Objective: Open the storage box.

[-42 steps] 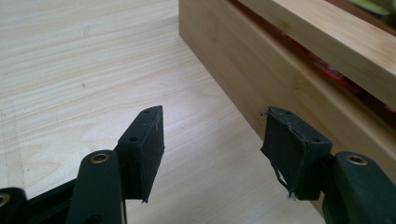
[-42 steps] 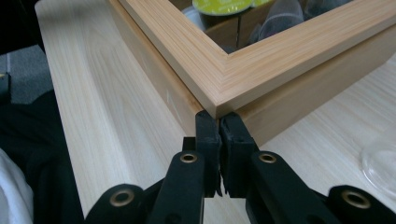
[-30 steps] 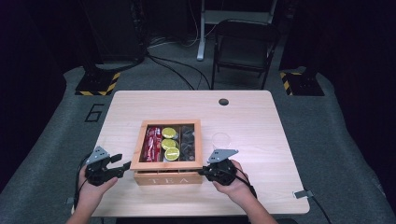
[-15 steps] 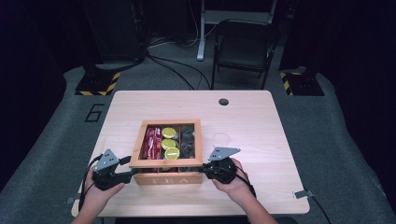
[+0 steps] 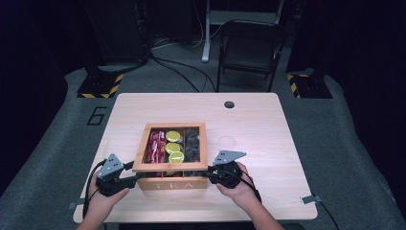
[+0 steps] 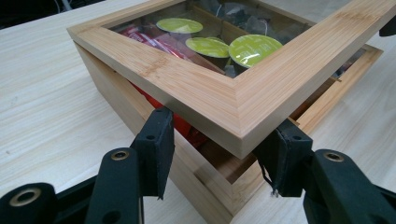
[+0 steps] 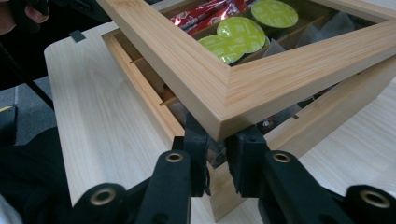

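Two grippers work the wooden tea box (image 5: 171, 178) at the bench's (image 5: 268, 129) 6 o'clock edge: left gripper (image 5: 136, 179) and right gripper (image 5: 207, 175), fingers spread and straddling the glass-paned lid's (image 6: 224, 100) near corners, likely to lift it evenly.

Two bare forearms and hands, no sleeves in the high view; left gripper (image 5: 136, 178) and right gripper (image 5: 209, 174) matt black, each topped by a grey three-cornered plate and trailing a black cable. Seen close in the gripper views, jaws of thick black plastic; blocky flat-faced fingers (image 6: 158, 150) with small round screw recesses; brass-coloured ringed eyelets set in the rounded knuckles behind them. A thin dark wire end hanging beside one finger in the left gripper view; same black fingers (image 7: 196, 154) and brass rings in the right gripper view.
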Action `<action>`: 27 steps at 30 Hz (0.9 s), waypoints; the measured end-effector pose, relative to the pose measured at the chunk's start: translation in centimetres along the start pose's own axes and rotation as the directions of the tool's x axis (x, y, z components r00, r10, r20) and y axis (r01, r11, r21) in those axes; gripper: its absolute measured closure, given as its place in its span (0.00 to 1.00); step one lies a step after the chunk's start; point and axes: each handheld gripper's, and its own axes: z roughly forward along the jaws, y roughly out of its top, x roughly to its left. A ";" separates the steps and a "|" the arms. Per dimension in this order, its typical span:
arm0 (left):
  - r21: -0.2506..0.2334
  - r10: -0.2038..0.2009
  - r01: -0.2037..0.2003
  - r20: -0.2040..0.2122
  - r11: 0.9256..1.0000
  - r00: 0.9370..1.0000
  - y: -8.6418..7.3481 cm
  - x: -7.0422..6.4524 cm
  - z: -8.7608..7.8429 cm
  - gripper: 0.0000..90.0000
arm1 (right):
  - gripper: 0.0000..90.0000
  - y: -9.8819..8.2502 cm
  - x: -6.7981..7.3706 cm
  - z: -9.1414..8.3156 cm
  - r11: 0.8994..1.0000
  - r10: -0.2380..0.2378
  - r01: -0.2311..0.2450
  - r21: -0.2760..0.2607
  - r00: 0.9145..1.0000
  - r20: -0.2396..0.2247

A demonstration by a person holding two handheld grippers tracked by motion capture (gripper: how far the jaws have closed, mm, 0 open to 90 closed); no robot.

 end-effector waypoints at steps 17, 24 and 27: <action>-0.025 0.004 -0.006 -0.064 1.000 0.998 0.8 -0.1 -0.1 0.49 | 0.67 0.3 0.0 -0.7 0.998 0.003 0.002 -0.066 0.997 0.083; -0.049 0.003 -0.007 -0.069 0.999 0.998 1.5 0.0 -0.5 0.50 | 0.66 1.3 0.0 -1.3 0.998 0.002 0.005 -0.065 0.993 0.117; -0.060 -0.007 0.004 -0.055 0.998 0.998 1.8 0.3 -0.6 0.50 | 0.63 1.7 -0.1 -1.4 0.998 -0.004 0.012 -0.060 0.991 0.134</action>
